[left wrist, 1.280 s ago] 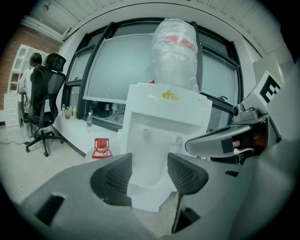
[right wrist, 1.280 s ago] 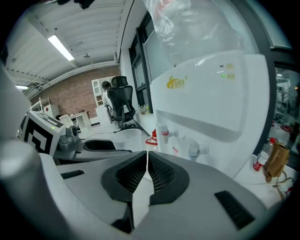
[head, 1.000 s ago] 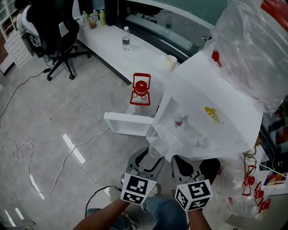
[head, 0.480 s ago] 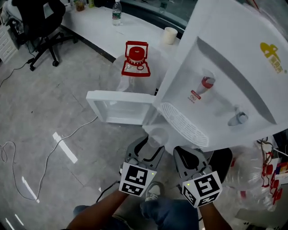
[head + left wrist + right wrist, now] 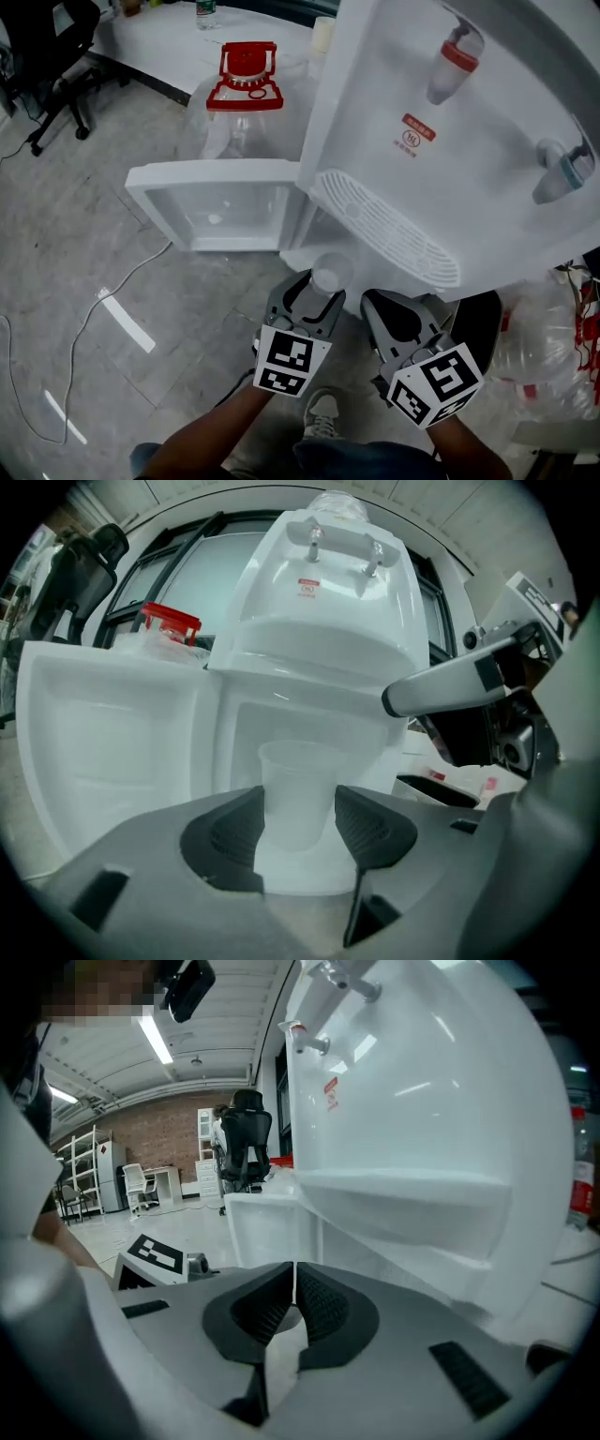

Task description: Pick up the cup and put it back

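A translucent plastic cup (image 5: 330,274) stands upright between the pads of my left gripper (image 5: 317,289), which is shut on it just in front of the white water dispenser (image 5: 422,187). In the left gripper view the cup (image 5: 298,785) sits between the dark pads (image 5: 234,827), with the dispenser's open lower compartment (image 5: 300,719) straight behind it. My right gripper (image 5: 394,314) hovers beside the left one under the dispenser's drip grille (image 5: 384,234). Its jaws are pressed together with nothing between them (image 5: 294,1283).
The dispenser's lower door (image 5: 216,202) hangs open to the left. A large water jug with a red cap (image 5: 246,80) stands behind it. A long white table (image 5: 178,42) and an office chair (image 5: 52,56) are further back. Plastic bags (image 5: 553,347) lie at the right.
The view has closed in on the dispenser, which now fills the upper right. Both grippers sit nearer its open lower compartment; the cup stays in the left one.
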`<state>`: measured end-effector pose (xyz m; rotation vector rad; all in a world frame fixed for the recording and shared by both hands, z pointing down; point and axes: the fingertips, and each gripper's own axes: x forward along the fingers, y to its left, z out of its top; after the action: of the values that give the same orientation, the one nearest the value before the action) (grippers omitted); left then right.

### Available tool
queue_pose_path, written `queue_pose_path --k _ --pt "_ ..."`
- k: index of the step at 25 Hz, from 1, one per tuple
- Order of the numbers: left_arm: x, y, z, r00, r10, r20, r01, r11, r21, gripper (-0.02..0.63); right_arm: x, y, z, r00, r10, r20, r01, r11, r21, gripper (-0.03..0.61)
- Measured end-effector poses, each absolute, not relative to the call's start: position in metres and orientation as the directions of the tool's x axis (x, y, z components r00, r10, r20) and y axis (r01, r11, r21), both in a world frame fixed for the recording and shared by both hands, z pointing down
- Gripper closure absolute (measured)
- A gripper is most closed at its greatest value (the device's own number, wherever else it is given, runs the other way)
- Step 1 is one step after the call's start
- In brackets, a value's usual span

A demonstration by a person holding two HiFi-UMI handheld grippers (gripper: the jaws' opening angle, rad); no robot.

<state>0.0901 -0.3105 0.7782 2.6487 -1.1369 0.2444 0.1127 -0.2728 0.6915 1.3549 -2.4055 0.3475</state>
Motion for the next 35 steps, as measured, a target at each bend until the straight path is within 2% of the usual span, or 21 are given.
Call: queue_pose_path --k 11,17,35 --pt "0.134 -0.337 0.861 0.705 -0.67 0.233 -0.704 -0.701 0.112 0.377 0.133 -0.286 0.742 -0.435 -0.803 0.408 -0.893 0.443 -0.079 0.554" --pt "0.149 -0.351 0.908 0.696 -0.679 0.235 -0.715 -0.687 0.13 0.377 0.134 -0.294 0.761 -0.392 -0.82 0.417 -0.909 0.414 -0.039 0.554" --pt "0.186 -0.391 0.958 0.671 -0.7 0.244 -0.731 -0.679 0.061 0.377 0.148 -0.283 0.789 -0.356 -0.805 0.475 -0.926 0.371 -0.065 0.554"
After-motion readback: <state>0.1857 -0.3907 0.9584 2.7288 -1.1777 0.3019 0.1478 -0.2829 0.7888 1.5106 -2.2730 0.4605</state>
